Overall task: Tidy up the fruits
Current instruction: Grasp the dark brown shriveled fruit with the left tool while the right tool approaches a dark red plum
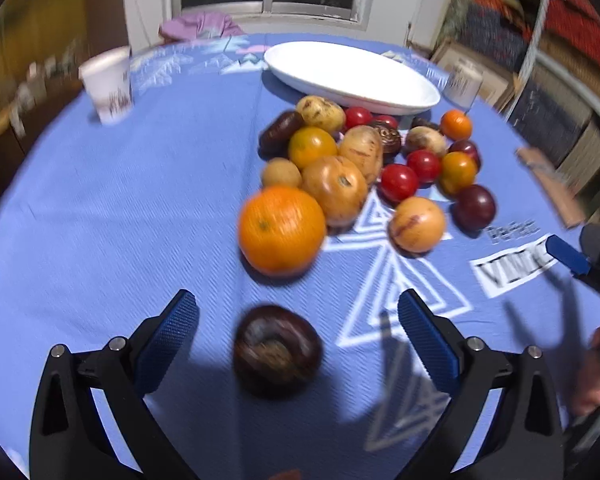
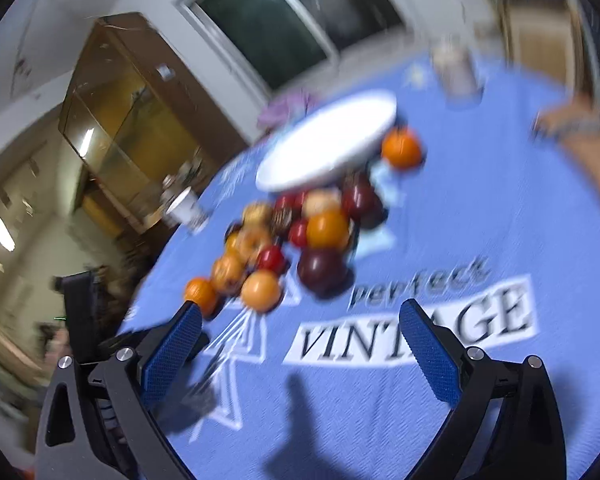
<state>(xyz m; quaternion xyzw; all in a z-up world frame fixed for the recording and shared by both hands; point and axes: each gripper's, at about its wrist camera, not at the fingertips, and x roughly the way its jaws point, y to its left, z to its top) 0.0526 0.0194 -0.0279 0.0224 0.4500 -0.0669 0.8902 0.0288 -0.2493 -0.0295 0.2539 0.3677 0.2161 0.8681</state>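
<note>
In the left wrist view, the left hand-held gripper (image 1: 298,312) is being held wide open, with nothing gripped between its blue pads (image 1: 168,340). A dark brown fruit (image 1: 278,350) is being seen between the two fingers, lying on the blue cloth (image 1: 100,220) of the bench and apart from both pads. Just beyond it, a large orange (image 1: 282,230) is being shown at the near edge of the fruit pile (image 1: 364,160), where it is touching a yellow-orange tomato-like fruit (image 1: 336,190). Small red fruits (image 1: 398,182), dark purple ones (image 1: 474,206) and pale brown ones (image 1: 362,148) are being kept close together in the pile. Behind the pile, an oval white dish (image 1: 352,76) is being seen with no fruit in it. A white cup (image 1: 108,84) is standing far to the left, and a second cup (image 1: 462,82) is just beside the right end of the dish. At the right edge, part of the right hand-held gripper (image 1: 568,258) and a hand (image 1: 592,376) are being shown.

In the right wrist view, which is blurred, the right hand-held gripper (image 2: 300,312) is also being held wide open and empty above the cloth, near the printed word "VINTAGE" (image 2: 412,332). Further away the fruit pile (image 2: 292,240) and then the white dish (image 2: 328,148) are being seen, with one orange fruit (image 2: 402,148) lying beside the dish, apart from the pile.
</note>
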